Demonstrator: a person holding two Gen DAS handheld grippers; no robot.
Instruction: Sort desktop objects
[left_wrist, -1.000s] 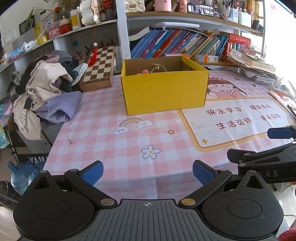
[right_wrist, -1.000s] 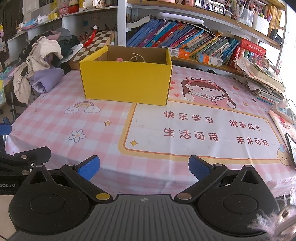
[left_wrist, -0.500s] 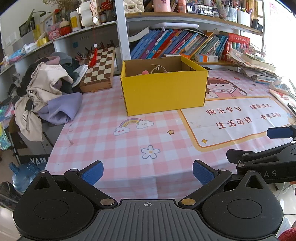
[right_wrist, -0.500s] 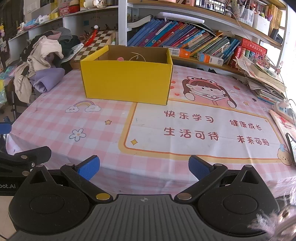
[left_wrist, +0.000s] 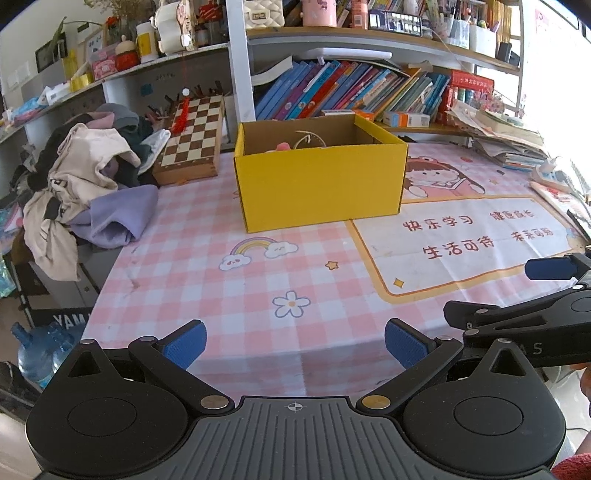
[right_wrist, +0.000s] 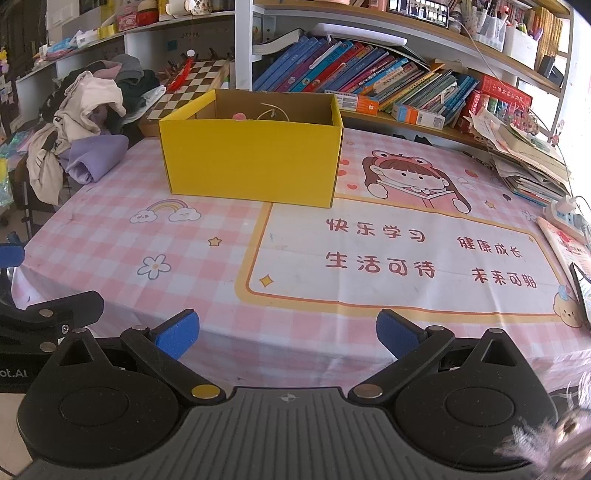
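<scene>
Both grippers hang at the near edge of the bench (left_wrist: 207, 280), jaws spread wide and holding nothing. The left gripper (left_wrist: 293, 341) and the right gripper (right_wrist: 286, 332) sit side by side, each with its neighbour showing at the border of its own view.

The yellow box (left_wrist: 319, 188) stands well ahead of both pairs of jaws, upright and open at the top. Its long axis runs across the line of the left jaws; from the right jaws it lies ahead and a little to the left, with one corner turned toward them. Inside it a pink item (left_wrist: 282, 147) and a thin curved cord peek over the rim.

No loose thing shows on the bare cloth between jaws and box, so the sorting looks largely done. By that reading neither arm is clearly nearer.
</scene>
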